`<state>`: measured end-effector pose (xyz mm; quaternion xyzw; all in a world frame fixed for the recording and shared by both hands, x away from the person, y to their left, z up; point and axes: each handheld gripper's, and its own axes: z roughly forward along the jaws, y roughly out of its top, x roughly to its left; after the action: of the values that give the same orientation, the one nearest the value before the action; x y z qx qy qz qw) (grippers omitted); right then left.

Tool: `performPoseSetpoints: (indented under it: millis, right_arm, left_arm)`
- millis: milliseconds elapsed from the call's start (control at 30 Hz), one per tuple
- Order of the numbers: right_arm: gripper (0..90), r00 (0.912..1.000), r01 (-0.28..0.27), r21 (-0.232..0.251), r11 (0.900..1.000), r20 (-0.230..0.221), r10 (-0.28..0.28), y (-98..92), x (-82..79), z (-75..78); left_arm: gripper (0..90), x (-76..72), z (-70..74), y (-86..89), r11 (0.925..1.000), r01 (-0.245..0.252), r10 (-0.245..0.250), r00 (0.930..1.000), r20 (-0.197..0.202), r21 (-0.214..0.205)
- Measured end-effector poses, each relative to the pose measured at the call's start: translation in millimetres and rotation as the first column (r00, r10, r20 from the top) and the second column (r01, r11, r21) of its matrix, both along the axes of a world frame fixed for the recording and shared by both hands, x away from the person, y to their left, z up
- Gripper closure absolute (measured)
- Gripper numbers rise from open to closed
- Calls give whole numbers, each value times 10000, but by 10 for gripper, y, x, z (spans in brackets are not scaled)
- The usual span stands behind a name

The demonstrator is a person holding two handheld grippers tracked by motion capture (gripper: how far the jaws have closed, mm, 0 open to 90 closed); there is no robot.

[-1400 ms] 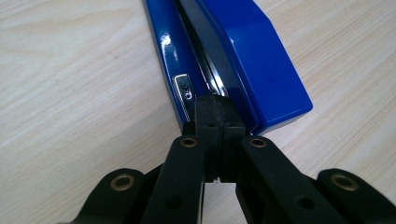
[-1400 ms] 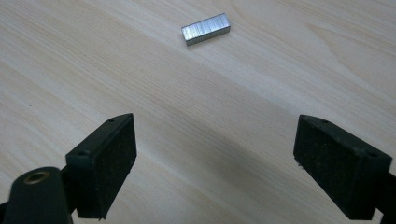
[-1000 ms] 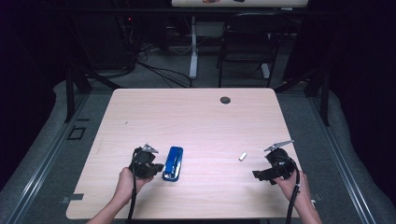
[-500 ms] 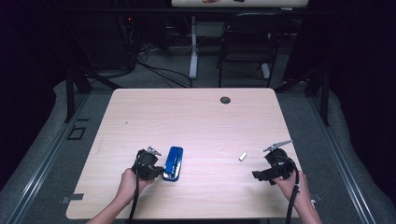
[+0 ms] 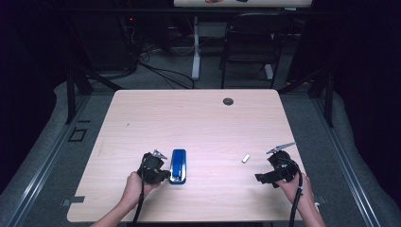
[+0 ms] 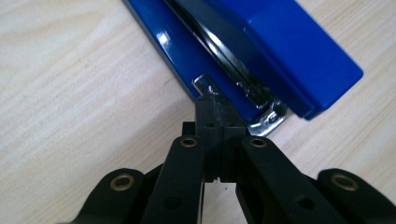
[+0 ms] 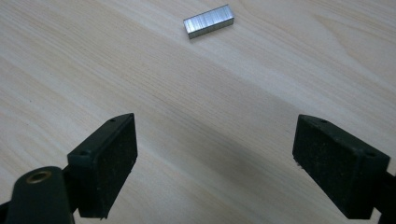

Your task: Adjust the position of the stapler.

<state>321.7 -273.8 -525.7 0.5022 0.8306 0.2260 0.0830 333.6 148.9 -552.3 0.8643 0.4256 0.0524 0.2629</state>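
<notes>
A blue stapler [image 5: 178,165] lies flat on the light wood table [image 5: 198,118], left of centre near the front. My left gripper [image 5: 162,172] is just to its left, jaws shut, held by a hand. In the left gripper view the shut tips [image 6: 215,101] rest against the stapler [image 6: 285,51] at the edge of its blue base, beside the shiny metal front end. A short silver strip of staples [image 5: 245,158] lies to the right. My right gripper [image 5: 265,175] sits a little beyond it, open. In the right gripper view the staples [image 7: 208,21] lie ahead of the wide-apart pads [image 7: 105,161].
A small dark round grommet [image 5: 228,101] is set in the table near its far edge. Behind the table stand a chair [image 5: 248,42] and loose cables on the dark floor. Cables trail from both grippers toward the front edge.
My left gripper has edged slightly right and nearer, up against the stapler. The stapler, the staples and the right gripper have kept their places.
</notes>
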Motion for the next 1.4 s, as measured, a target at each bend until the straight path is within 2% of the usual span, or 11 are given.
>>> performPoseSetpoints:
  millis: [167,367,500,600,700,833,1000,1100,1167,1267,1400]
  right_arm:
    - [135,10000,-4,-229,9997,79,6,37,2,3]
    - [136,9998,-2,-150,9999,186,4,58,-4,24]
    - [136,10000,-74,-338,9994,34,75,60,4,17]
    - [137,9999,55,-96,9999,136,-54,54,-1,14]
    - [137,10000,19,-84,10000,31,-19,36,9,15]
    - [138,10000,47,-255,9997,20,-46,46,8,25]
    - [141,10000,-53,40,10000,-14,53,96,15,42]
    - [146,9999,25,66,10000,-127,-24,125,35,58]
    - [151,9997,208,357,9991,-109,-204,161,41,70]
    - [154,9999,117,429,9990,1,-117,225,57,97]
    - [151,10000,-39,596,9982,26,37,312,73,111]
  left_arm:
    - [900,14,-4,9,9998,-103,102,9999,-41,-141]
    - [900,30,-16,14,9996,-235,235,9997,-12,-132]
    - [900,45,-30,40,9987,-260,255,9996,-126,-431]
    - [900,50,-42,36,9973,-248,230,9994,-275,-686]
    - [900,58,-57,-11,9956,18,-66,9987,-514,-936]
    - [900,66,-66,-94,9934,132,-187,9987,-478,-1137]
    - [900,84,-57,-146,9911,197,-215,9997,-126,-1314]
    - [900,106,-60,-133,9888,69,-102,9997,-214,-1491]
    - [900,99,-63,-138,9884,11,-35,9999,-153,-1518]
    - [900,94,-65,-140,9890,19,-30,10000,-73,-1478]
    - [900,99,-78,-130,9850,-201,169,9996,-205,-1714]
